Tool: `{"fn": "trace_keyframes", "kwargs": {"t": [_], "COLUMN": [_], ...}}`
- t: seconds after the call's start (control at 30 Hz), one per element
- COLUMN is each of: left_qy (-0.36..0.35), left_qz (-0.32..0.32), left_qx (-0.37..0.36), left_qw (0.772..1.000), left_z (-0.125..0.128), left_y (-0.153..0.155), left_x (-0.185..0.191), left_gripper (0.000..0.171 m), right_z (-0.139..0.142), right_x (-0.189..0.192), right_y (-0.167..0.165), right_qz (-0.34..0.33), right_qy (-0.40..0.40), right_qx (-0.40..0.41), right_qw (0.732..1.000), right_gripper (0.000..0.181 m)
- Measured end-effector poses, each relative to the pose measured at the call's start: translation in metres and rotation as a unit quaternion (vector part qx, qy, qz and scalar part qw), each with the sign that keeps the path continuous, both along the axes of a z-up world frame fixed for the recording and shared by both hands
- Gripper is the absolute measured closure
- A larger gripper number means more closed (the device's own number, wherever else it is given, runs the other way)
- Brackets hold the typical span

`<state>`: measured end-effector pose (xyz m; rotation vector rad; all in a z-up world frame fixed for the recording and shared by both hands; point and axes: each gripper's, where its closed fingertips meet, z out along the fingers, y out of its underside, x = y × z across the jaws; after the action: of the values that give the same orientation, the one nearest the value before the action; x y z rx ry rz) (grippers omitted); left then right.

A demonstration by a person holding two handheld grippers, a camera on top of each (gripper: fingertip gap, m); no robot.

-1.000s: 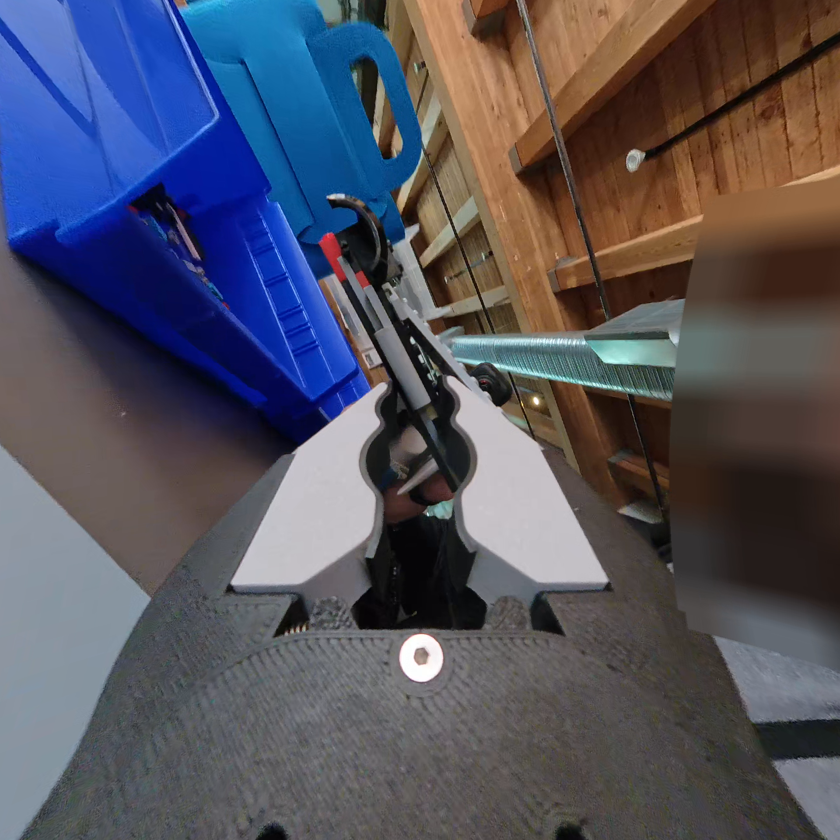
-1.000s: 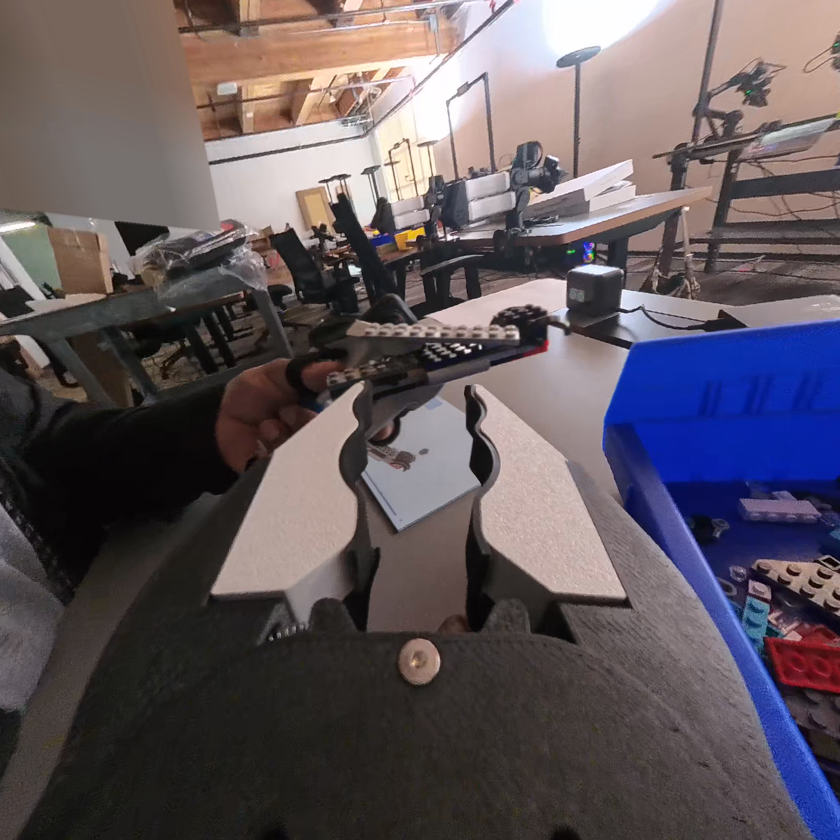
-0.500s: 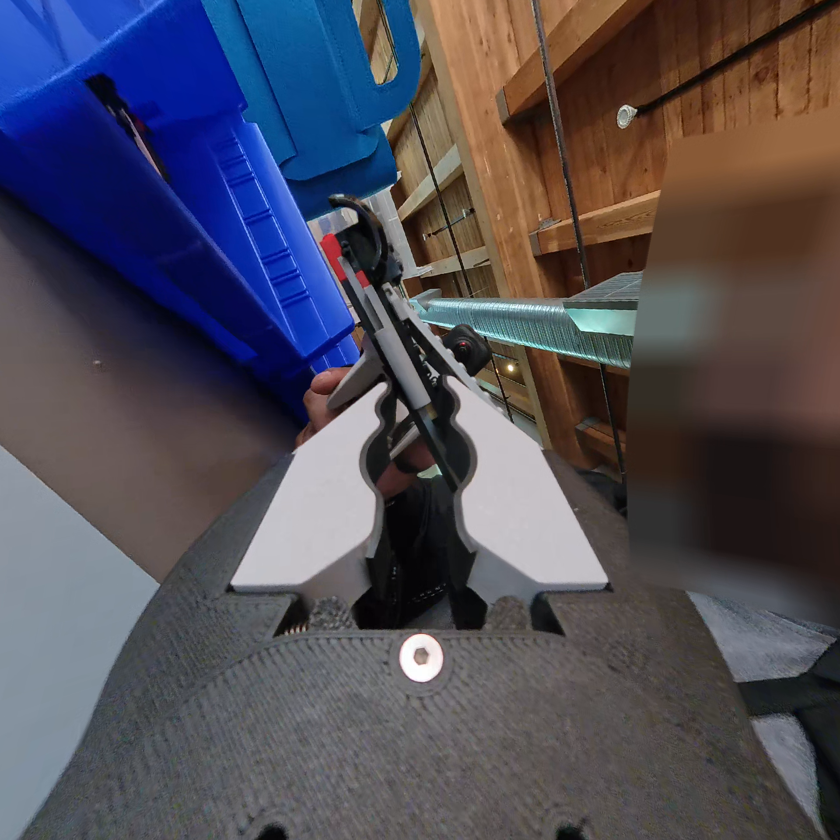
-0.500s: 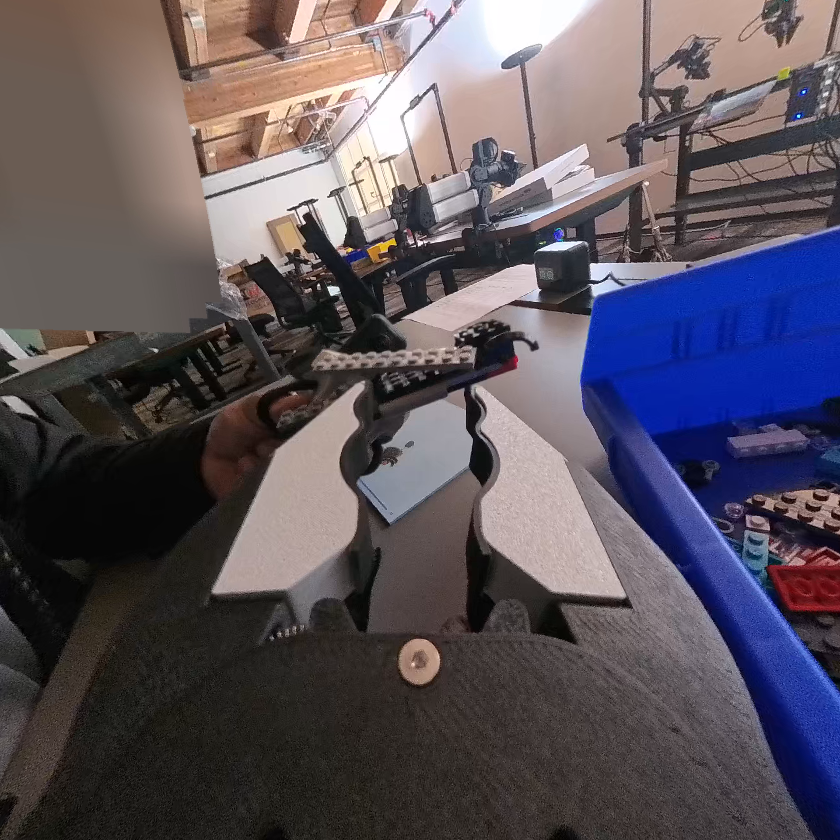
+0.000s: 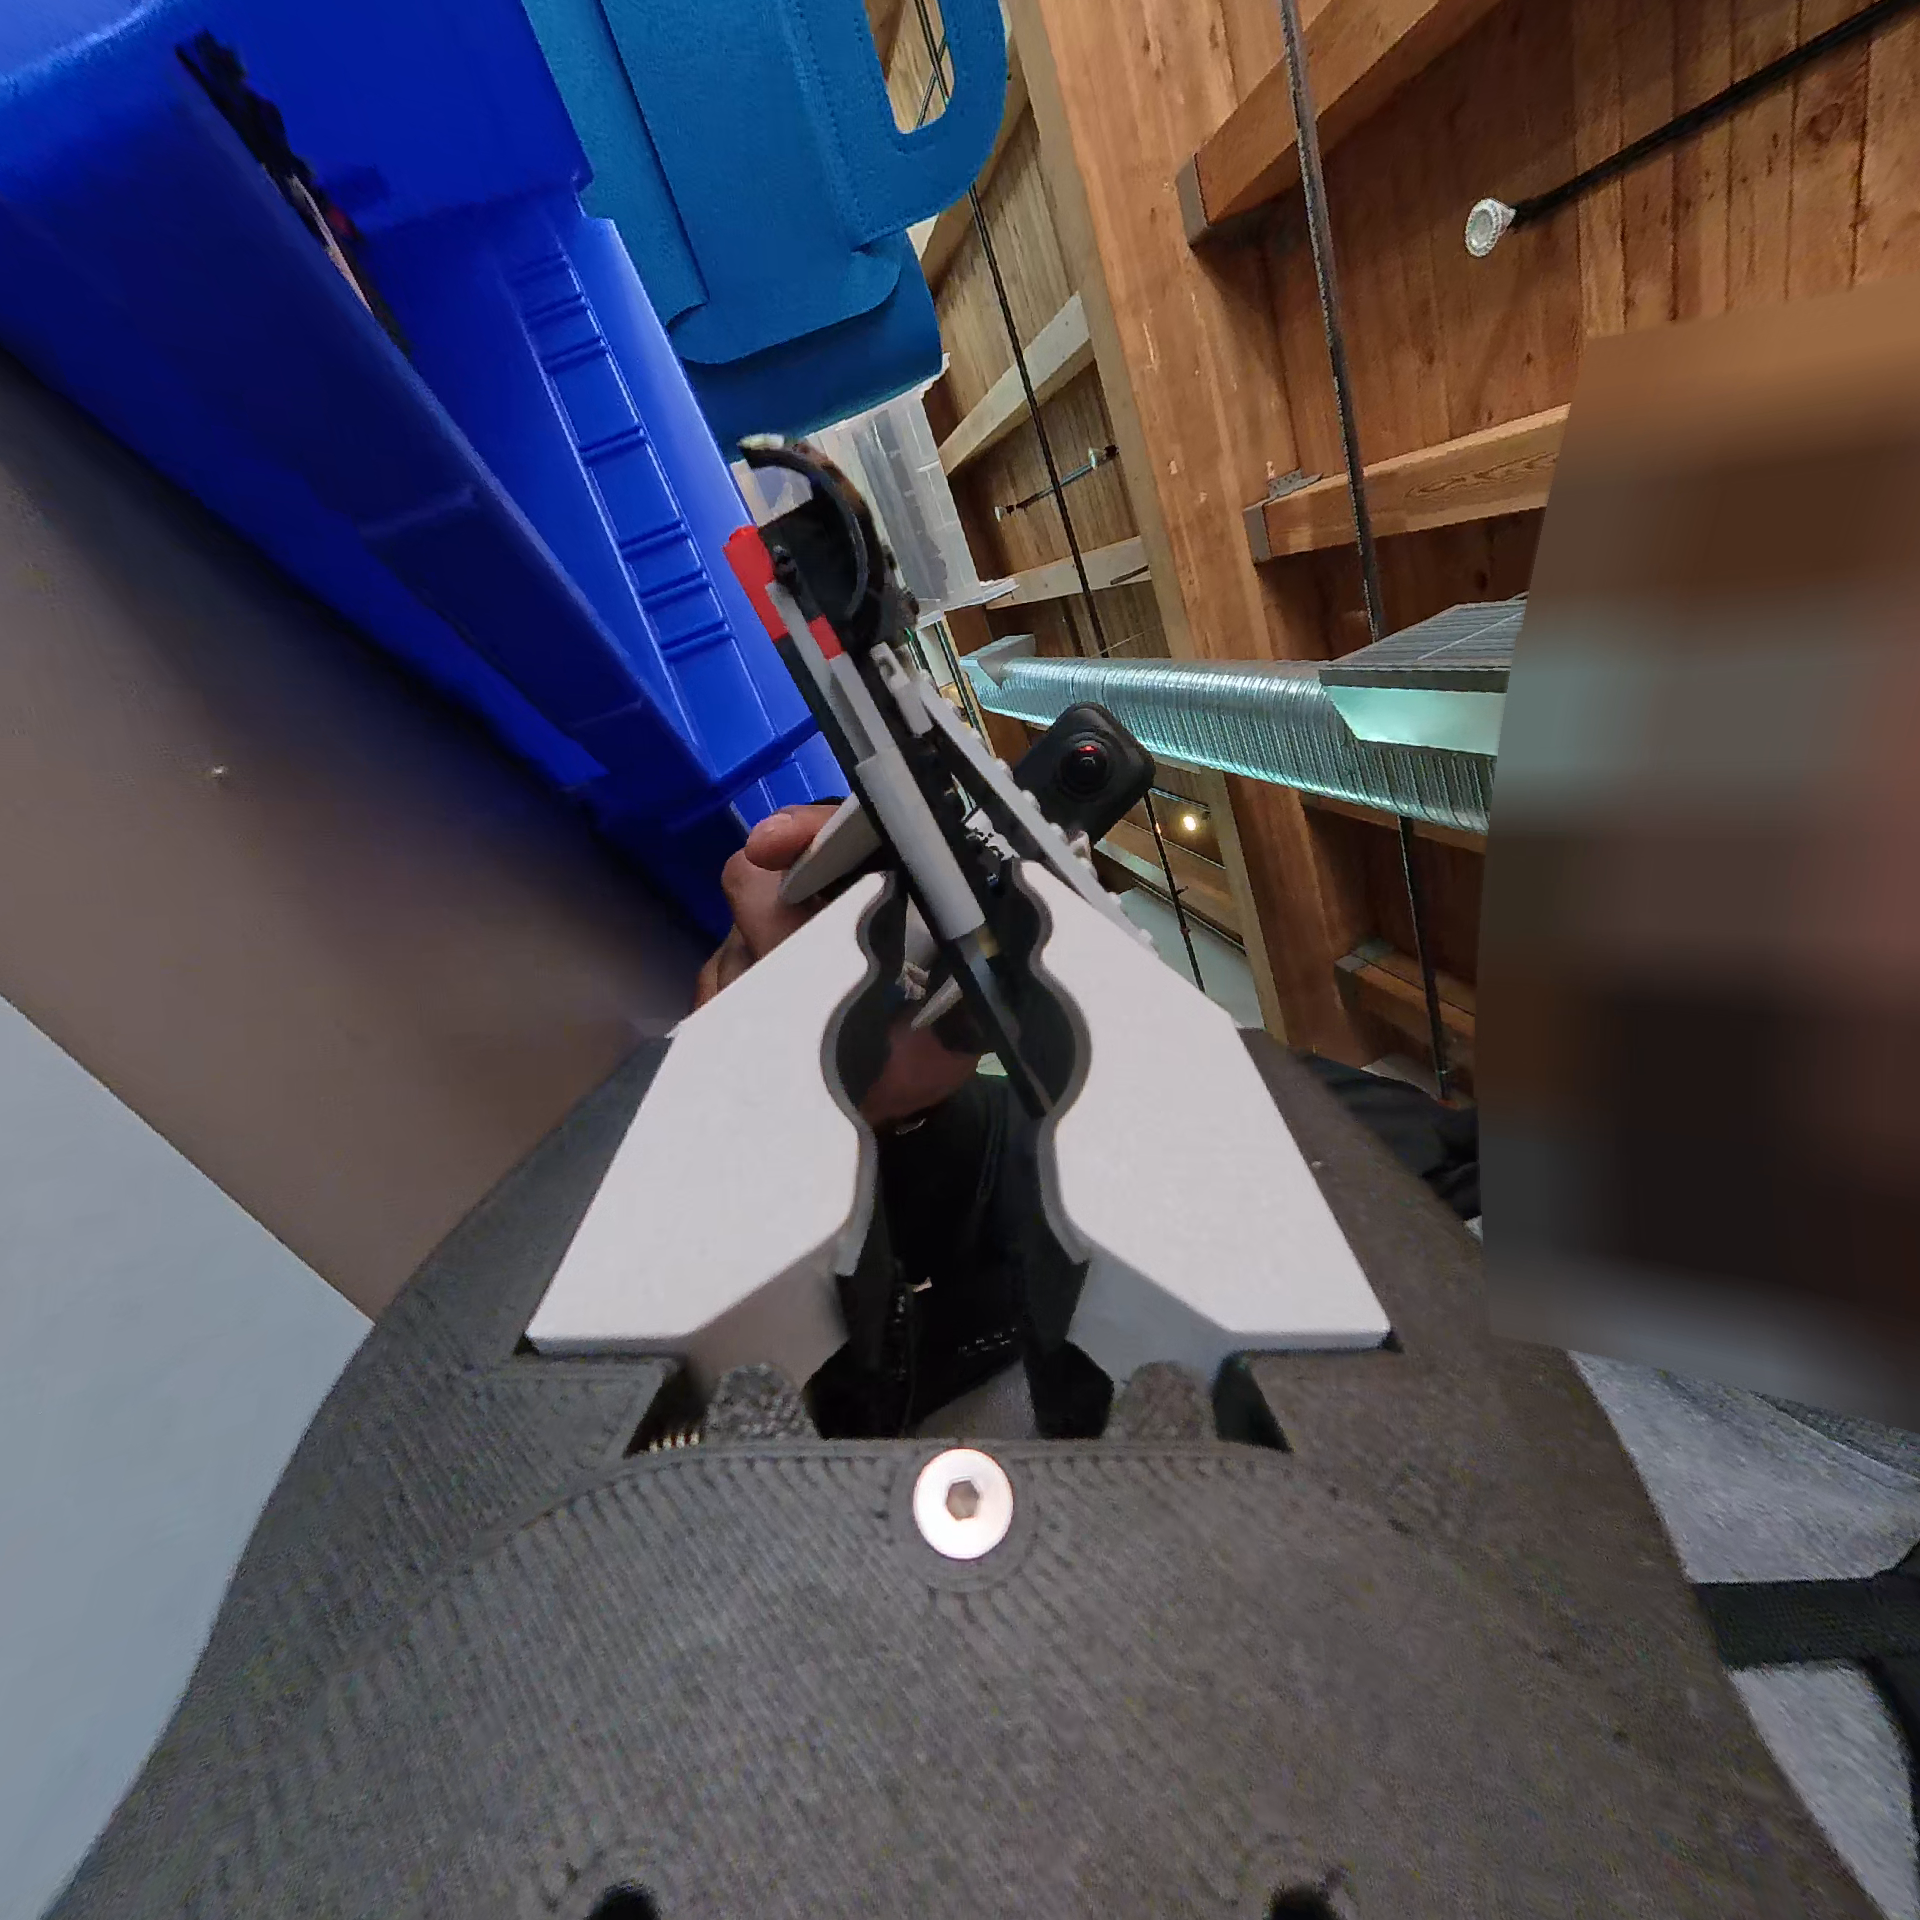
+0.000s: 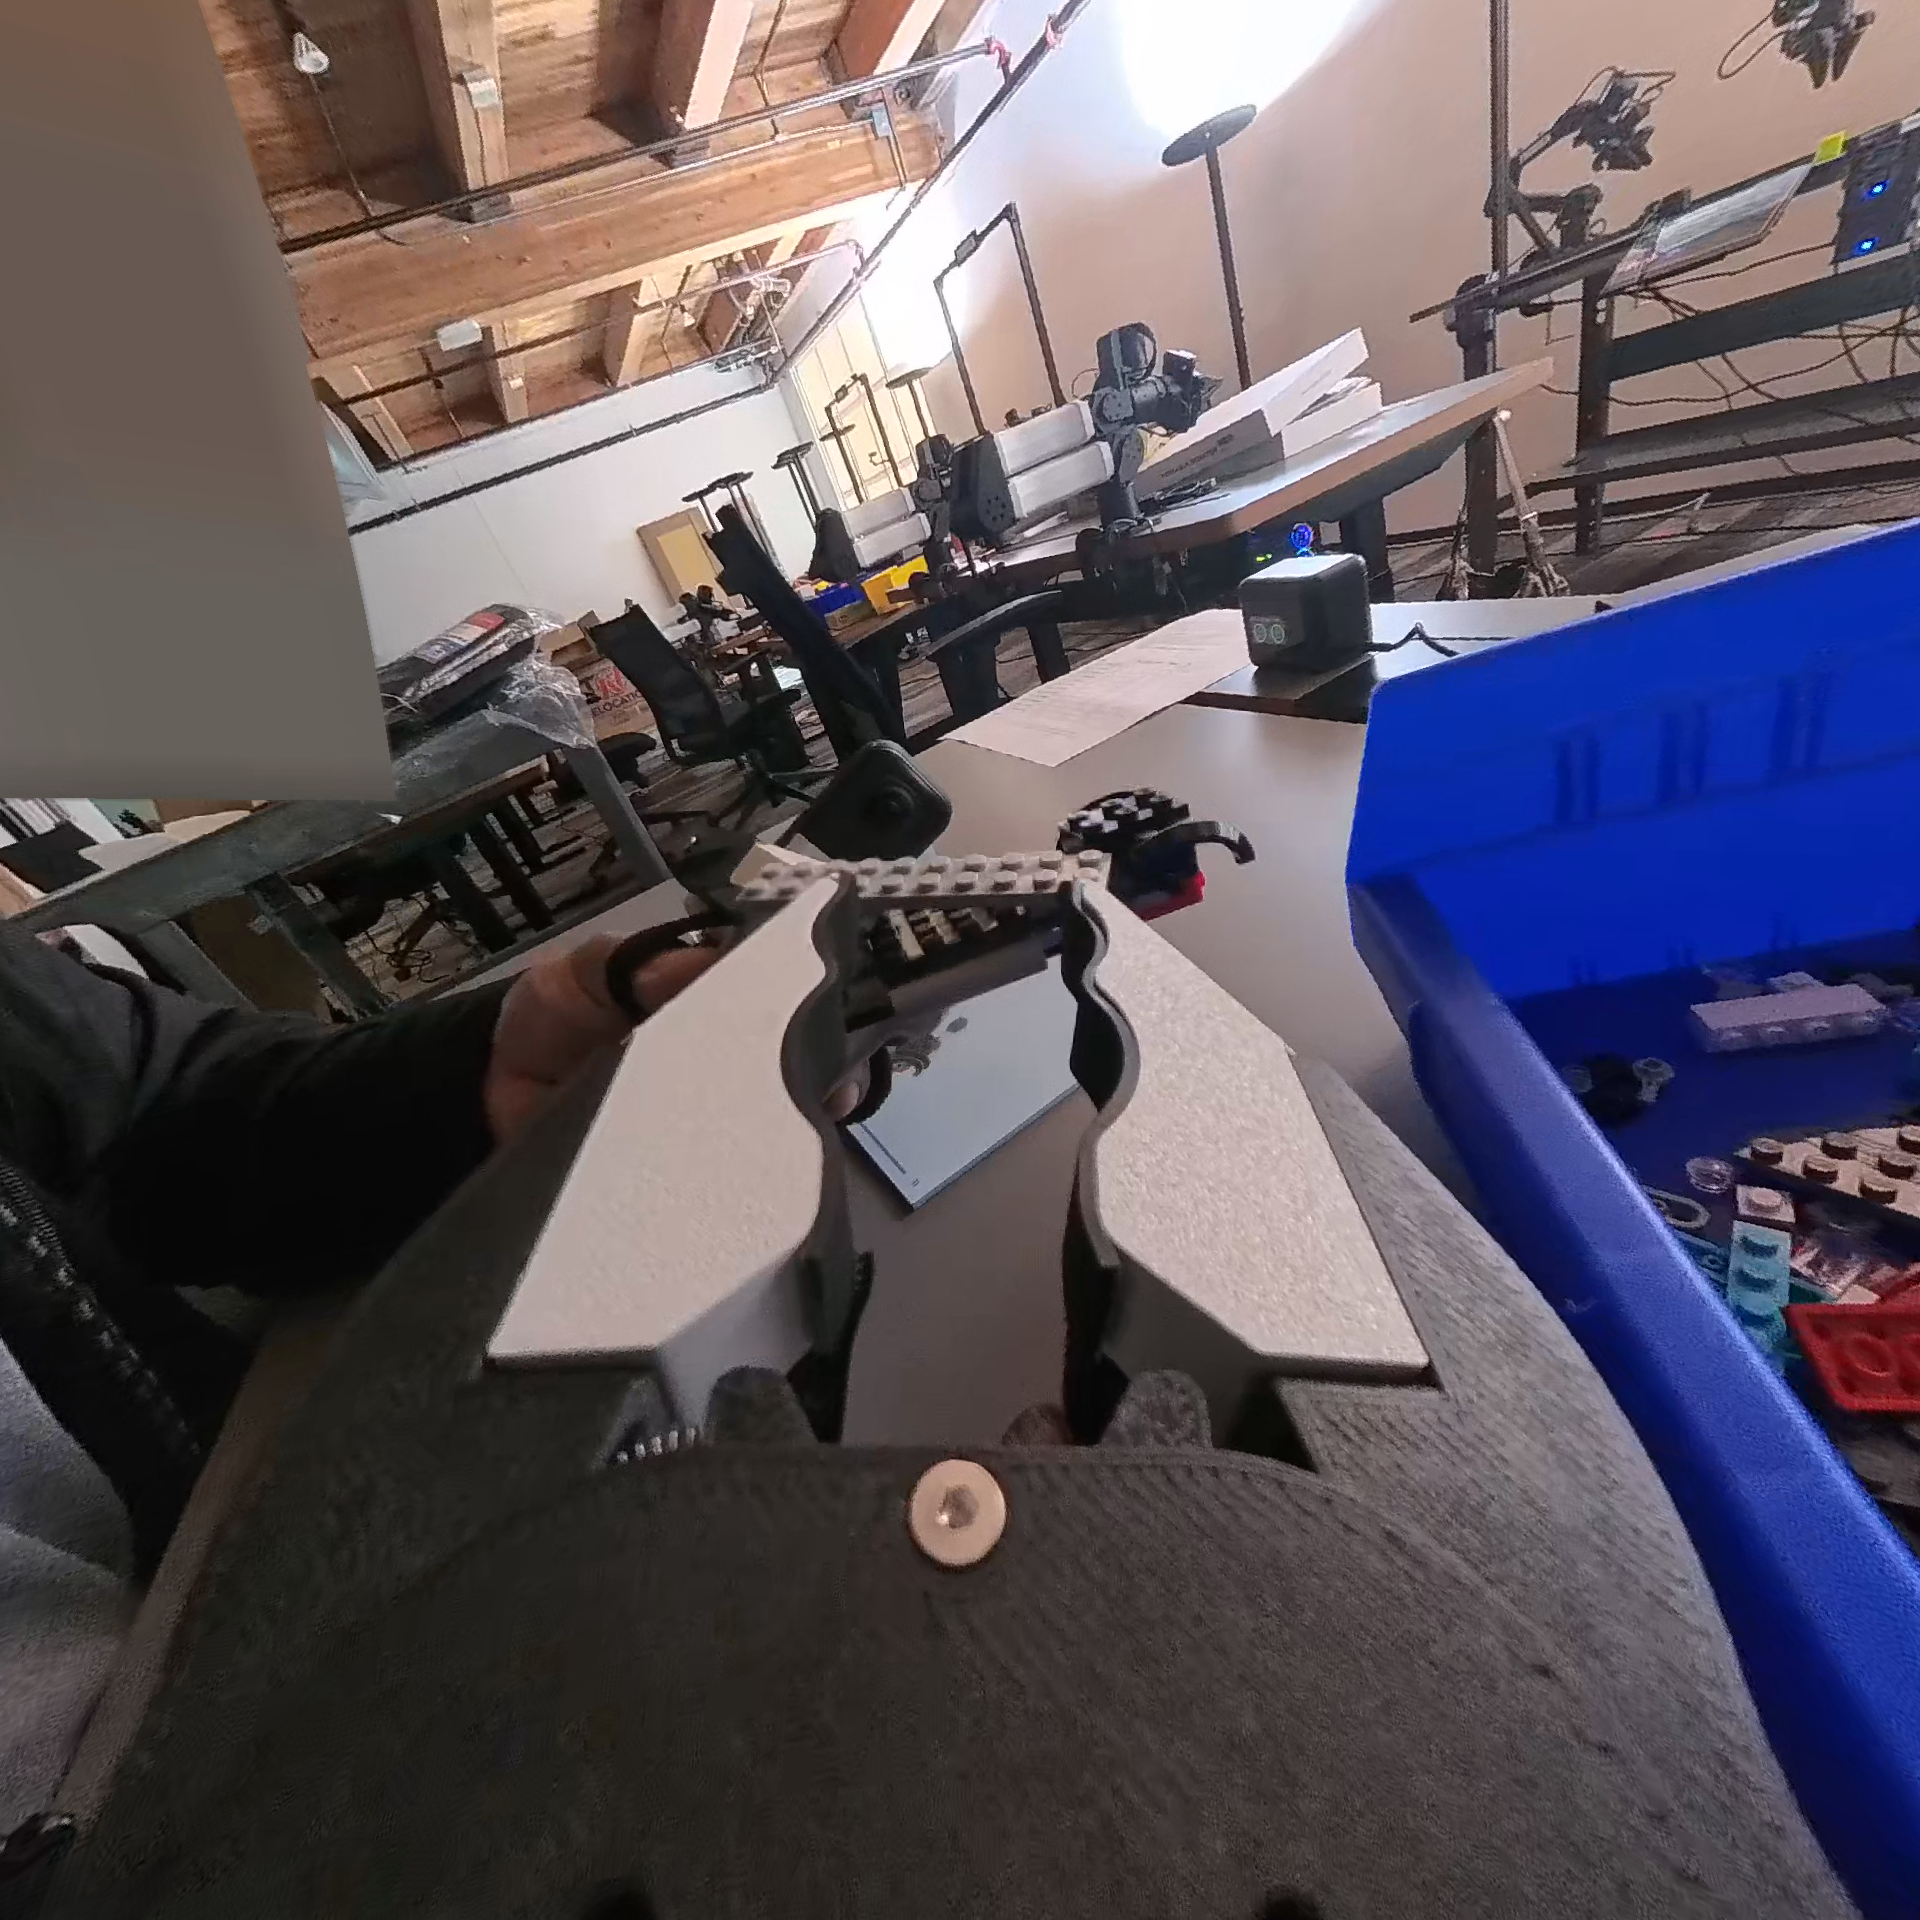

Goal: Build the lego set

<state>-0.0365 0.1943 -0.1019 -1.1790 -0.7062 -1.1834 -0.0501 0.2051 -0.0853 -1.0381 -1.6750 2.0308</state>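
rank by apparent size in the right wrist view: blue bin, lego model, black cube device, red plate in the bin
1. blue bin, by far the largest
2. lego model
3. red plate and black cube device: they look alike, and the plate is cut off at the edge and nearer the camera, so unranked.

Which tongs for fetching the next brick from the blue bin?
Right. The right tongs are open, empty, beside the blue bin of loose bricks. The left tongs are shut on the lego model.
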Motion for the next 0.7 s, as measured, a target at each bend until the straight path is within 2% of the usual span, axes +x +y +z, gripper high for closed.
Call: {"fn": "trace_keyframes", "kwargs": {"t": [0.2,0.33,0.43,0.57,0.7], "left_qy": [0.008,0.021,0.031,0.038,0.044], "left_qz": [-0.002,-0.002,0.0,-0.001,-0.007], "left_qx": [-0.003,-0.013,-0.016,-0.019,-0.025], "left_qw": [1.0,1.0,0.999,0.999,0.999], "left_z": [-0.001,-0.003,-0.003,-0.003,-0.005], "left_y": [0.001,0.003,0.003,0.004,0.006], "left_x": [0.002,0.005,0.006,0.007,0.01], "left_gripper": [0.154,0.154,0.154,0.154,0.154], "right_z": [0.001,-0.006,-0.01,-0.019,-0.015], "right_x": [-0.009,-0.012,-0.013,-0.015,-0.012], "right_y": [0.016,0.018,0.022,0.024,0.021], "right_qz": [-0.042,-0.029,-0.016,-0.002,0.033], "right_qy": [-0.015,-0.08,-0.134,-0.186,-0.205], "right_qx": [-0.017,-0.07,-0.134,-0.177,-0.233], "right_qw": [0.999,0.994,0.982,0.966,0.95], "right_gripper": [0.139,0.143,0.149,0.154,0.172]}}
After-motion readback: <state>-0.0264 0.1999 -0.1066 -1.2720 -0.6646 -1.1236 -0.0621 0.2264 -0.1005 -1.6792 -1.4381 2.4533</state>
